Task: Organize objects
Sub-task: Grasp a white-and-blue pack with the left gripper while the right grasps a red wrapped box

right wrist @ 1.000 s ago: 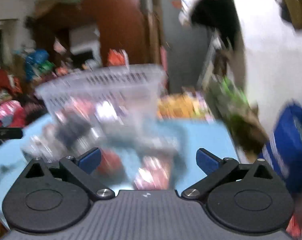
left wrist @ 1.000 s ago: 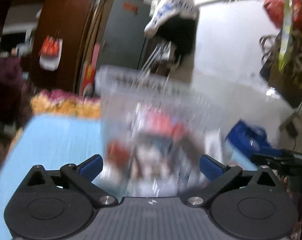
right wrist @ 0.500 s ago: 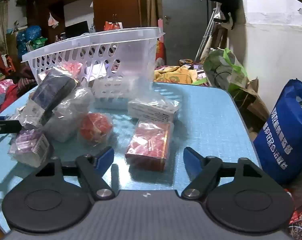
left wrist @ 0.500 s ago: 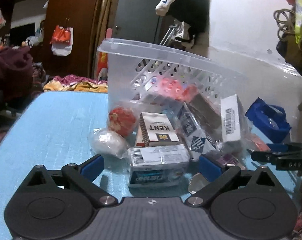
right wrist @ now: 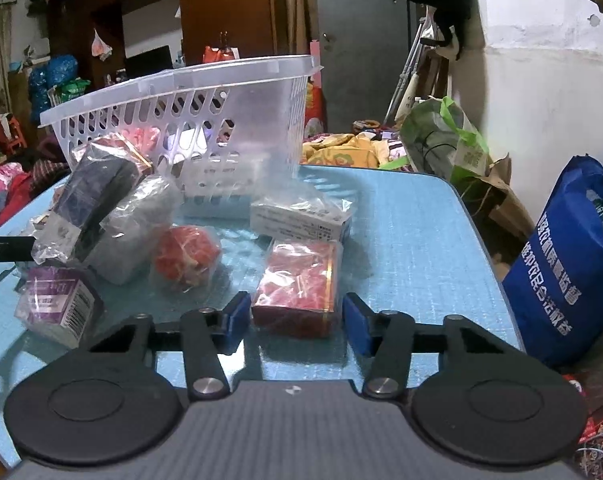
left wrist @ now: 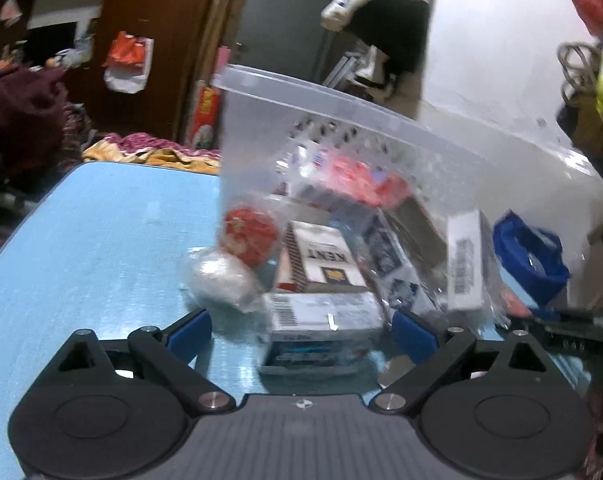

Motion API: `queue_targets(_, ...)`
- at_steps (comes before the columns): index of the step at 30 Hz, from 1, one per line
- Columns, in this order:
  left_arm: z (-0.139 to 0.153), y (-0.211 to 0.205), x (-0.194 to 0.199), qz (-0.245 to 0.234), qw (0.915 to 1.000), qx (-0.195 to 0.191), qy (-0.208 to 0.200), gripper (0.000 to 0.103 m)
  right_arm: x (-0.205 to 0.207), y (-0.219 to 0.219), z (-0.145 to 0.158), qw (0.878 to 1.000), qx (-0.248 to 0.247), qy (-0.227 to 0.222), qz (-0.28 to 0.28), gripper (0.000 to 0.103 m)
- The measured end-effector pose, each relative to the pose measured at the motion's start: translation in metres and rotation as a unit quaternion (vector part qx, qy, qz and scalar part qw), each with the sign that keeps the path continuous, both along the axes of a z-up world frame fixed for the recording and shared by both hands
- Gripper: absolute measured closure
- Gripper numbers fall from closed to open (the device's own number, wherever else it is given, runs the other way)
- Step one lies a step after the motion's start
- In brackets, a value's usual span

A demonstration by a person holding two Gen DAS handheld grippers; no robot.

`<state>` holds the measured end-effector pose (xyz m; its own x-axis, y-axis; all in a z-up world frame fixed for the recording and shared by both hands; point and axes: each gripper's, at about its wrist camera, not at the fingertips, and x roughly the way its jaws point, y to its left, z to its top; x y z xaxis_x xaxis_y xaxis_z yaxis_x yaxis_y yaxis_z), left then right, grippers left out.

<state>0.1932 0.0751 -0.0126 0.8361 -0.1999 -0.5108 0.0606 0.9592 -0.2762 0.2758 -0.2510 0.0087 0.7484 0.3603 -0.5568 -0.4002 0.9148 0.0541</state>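
Right wrist: right tongs (right wrist: 295,322) level, jaws flanking red box (right wrist: 297,282).

The left gripper (left wrist: 301,330) hung low over the table, jaws spread wide, nothing between the blue pads (left wrist: 191,330). The right gripper (right wrist: 295,322) (also low and level) had its jaws narrower, pads (right wrist: 235,320) apart and gripping nothing.

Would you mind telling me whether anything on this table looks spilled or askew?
Yes. The clear plastic basket sits tilted, its rim sloping, and bagged packets lie scattered across the blue table in front of it, including a red box and a red ball. It looks tipped out.
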Motion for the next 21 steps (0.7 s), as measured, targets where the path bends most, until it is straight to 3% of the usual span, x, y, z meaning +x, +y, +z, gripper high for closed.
queue_targets(7, 0.002, -0.019, 0.004, -0.007, 0.998, 0.062, 0.014, 0.006, 0.001, -0.001, 0.0, 1.0, 0.003, -0.002, 0.006, 0.053)
queue_targets(9, 0.002, -0.016, 0.004, -0.015, 0.9986, 0.05, 0.013, 0.011, -0.001, -0.002, 0.001, 1.0, 0.004, -0.009, 0.01, 0.053)
queue_targets(12, 0.001, -0.007, 0.0, -0.02, 0.9995, 0.024, 0.003, 0.032, -0.005, -0.004, 0.002, 1.0, 0.015, -0.022, 0.015, 0.053)
queue_targets(21, 0.005, -0.004, -0.015, -0.026, 0.998, 0.001, -0.058, 0.032, -0.015, -0.023, 0.004, 0.994, 0.088, -0.06, 0.037, 0.054)
